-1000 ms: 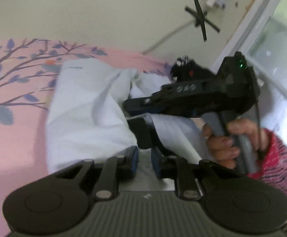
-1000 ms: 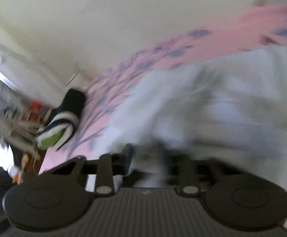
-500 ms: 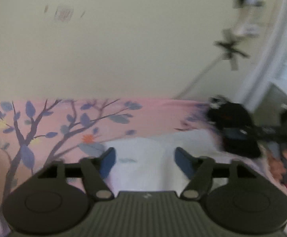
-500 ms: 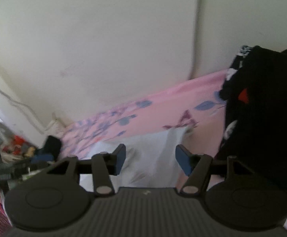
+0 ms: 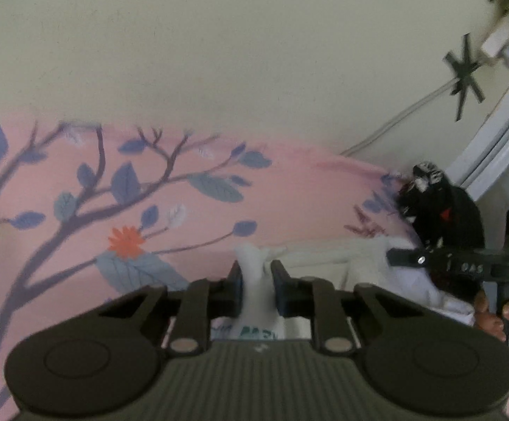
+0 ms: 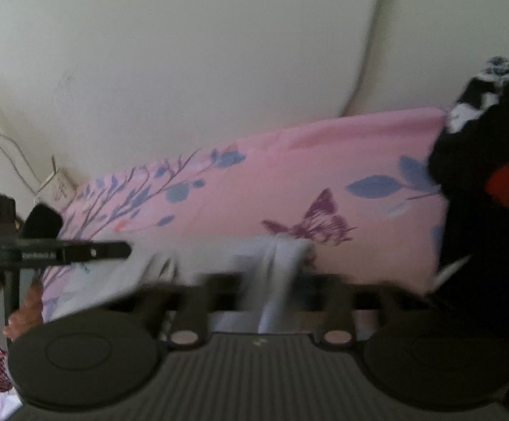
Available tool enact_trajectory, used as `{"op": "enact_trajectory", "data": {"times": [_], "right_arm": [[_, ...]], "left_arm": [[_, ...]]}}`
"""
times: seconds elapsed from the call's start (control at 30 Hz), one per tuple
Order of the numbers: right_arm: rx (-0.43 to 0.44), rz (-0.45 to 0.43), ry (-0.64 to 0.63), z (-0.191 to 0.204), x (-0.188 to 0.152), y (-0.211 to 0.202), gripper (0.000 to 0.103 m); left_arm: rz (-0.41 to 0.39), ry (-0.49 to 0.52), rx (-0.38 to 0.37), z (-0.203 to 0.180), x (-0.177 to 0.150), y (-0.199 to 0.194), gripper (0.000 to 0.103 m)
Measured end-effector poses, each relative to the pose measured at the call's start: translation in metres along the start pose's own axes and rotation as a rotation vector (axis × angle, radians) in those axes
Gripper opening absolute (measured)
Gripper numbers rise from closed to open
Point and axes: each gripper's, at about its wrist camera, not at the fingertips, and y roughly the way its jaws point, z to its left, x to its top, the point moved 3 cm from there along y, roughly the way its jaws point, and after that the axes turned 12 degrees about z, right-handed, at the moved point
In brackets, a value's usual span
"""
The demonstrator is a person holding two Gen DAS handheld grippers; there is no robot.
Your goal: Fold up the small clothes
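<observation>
A small white garment [image 5: 328, 259] lies on a pink bedsheet [image 5: 184, 210] printed with blue branches. My left gripper [image 5: 256, 277] is shut on a bunched edge of it, which sticks up between the pads. In the right wrist view the same white garment [image 6: 279, 263] is pinched in my right gripper [image 6: 272, 280]; that view is blurred. The right gripper also shows at the right edge of the left wrist view [image 5: 440, 263], and the left gripper shows at the left edge of the right wrist view [image 6: 61, 249].
A black garment [image 5: 443, 217] with white and red marks lies at the sheet's right end, close to my right gripper [image 6: 493, 189]. A cream wall [image 5: 219, 52] runs behind the bed. A striped dark item [image 6: 42, 222] lies far left. A cable [image 5: 394, 119] hangs on the wall.
Both grippers stood open over the white garment half a second ago. Now both are shut on its edge, low over the sheet.
</observation>
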Motion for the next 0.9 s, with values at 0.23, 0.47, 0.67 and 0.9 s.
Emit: {"op": "enact_trajectory", "data": {"times": [0.23,0.47,0.67,0.9], "right_arm": [[0.111,-0.229,-0.203,0.067,-0.043,-0.098,0.007],[0.130,-0.301,-0.414,0.112,-0.163,-0.170,0.007],[0.109,-0.225,-0.383,0.119,-0.259,-0.156,0.007],[0.073,-0.187,-0.315,0.114,-0.275,-0.126,0.008]], "left_arm": [[-0.178,0.150,-0.057,-0.047,-0.038,-0.106,0.016],[-0.258,0.276,-0.099,-0.084,-0.161,-0.175,0.010],[-0.264,0.190,-0.166,-0.076,-0.251,-0.178,0.003],[-0.228,-0.010,-0.147,-0.041,-0.238,-0.180,0.047]]}}
